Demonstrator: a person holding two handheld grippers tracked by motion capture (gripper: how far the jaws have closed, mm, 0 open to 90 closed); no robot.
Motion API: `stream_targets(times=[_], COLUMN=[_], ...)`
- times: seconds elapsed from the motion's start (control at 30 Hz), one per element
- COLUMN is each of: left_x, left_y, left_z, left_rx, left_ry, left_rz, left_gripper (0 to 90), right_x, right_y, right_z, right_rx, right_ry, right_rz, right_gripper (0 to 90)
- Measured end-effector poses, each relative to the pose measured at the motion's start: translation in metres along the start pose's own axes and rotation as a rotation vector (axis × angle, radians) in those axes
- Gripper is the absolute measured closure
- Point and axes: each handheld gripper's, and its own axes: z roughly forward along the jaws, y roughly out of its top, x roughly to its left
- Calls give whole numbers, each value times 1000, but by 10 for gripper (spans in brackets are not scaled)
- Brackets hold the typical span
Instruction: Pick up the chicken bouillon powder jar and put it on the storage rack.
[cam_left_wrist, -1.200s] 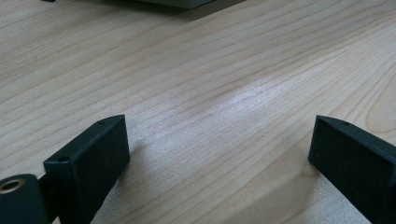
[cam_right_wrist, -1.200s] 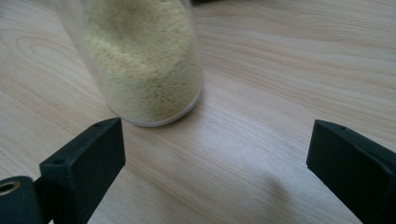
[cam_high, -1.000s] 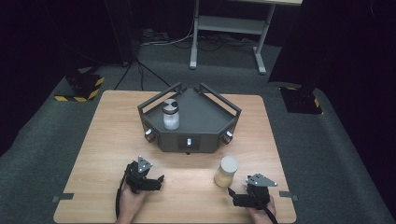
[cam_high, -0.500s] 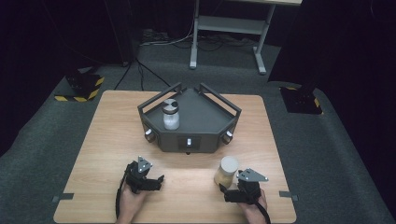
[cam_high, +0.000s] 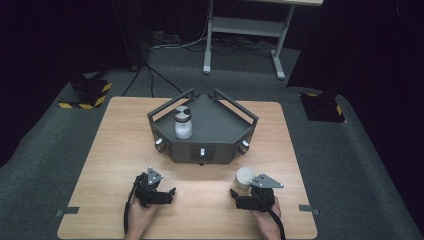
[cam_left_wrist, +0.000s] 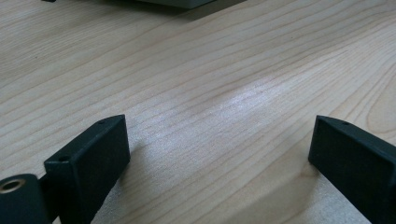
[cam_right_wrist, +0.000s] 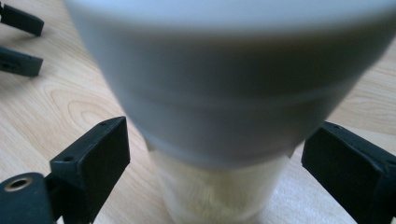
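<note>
A clear jar with a wide white lid (cam_high: 245, 176) stands on the wooden table (cam_high: 115, 150) at the front right. My right gripper (cam_high: 239, 196) is right at it. In the right gripper view the jar (cam_right_wrist: 224, 93) sits between the two black jaws of my right gripper (cam_right_wrist: 215, 172), with a gap on each side. Those jaws have just been closing. My left gripper (cam_high: 169, 193) rests at the front left, and in its own view my left gripper (cam_left_wrist: 219, 154) stands open over bare wood. A second jar (cam_high: 182, 122) stands on the dark angular tray (cam_high: 220, 125).
The dark tray with raised rails sits in the middle of the table, its front face (cam_high: 202, 151) towards me. The left gripper's jaws (cam_right_wrist: 18, 42) show at the upper left of the right gripper view. Grey carpet and a metal stand (cam_high: 245, 30) lie beyond the table.
My right gripper has slid left and forward, so the white-lidded jar now stands between its jaws. The left gripper and the tray have not moved.
</note>
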Motion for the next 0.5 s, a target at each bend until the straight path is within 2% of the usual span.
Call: stream_targets(times=[0.37,0.5], left_x=[0,0], left_y=[0,0], left_z=[0,0], left_rx=[0,0], left_ry=[0,-1], left_rz=[0,-1], left_gripper=[54,54], right_x=[-1,1], right_y=[0,0], right_z=[-2,-3], right_rx=[-45,-52], right_ry=[-3,-11], right_rz=[37,34], right_gripper=[204,243])
